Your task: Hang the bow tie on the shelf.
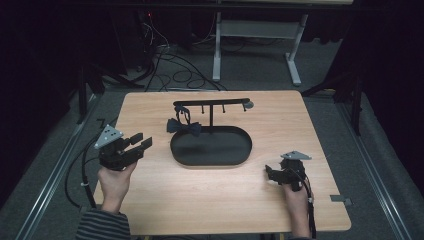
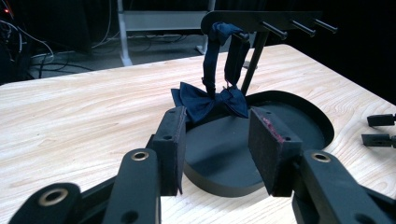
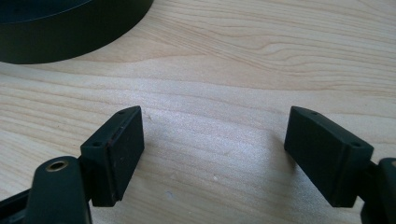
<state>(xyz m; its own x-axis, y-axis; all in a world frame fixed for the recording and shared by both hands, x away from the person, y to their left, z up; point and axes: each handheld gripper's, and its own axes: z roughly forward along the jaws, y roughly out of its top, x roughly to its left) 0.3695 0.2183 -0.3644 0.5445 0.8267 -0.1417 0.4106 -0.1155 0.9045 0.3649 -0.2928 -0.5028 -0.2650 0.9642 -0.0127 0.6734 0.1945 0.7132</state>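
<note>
Bow tie [image 2: 209, 100], dark blue, hung by its strap from the first peg of a black rack [image 2: 261, 21], knot resting at the near rim of the oval black tray [image 2: 322, 123] under the rack; seen just beyond and between the left fingers [image 2: 172, 147] in the left gripper view. Left gripper [image 1: 136, 142] held above the table [image 1: 210, 200] to the left of the tray, jaws parted about a bow's width, gripping nothing, aimed toward the tie. Right gripper [image 1: 270, 172] low over the wood near the tray's right end, jaws spread wide, empty; bare tabletop between its fingers [image 3: 114, 151] in the right gripper view, tray wall curving past beyond the left one. Grippers well apart, one hand [image 1: 115, 182] behind each. Tie [image 1: 183, 126] at the tray's far left edge in the high view, rack post standing behind the tray.
</note>
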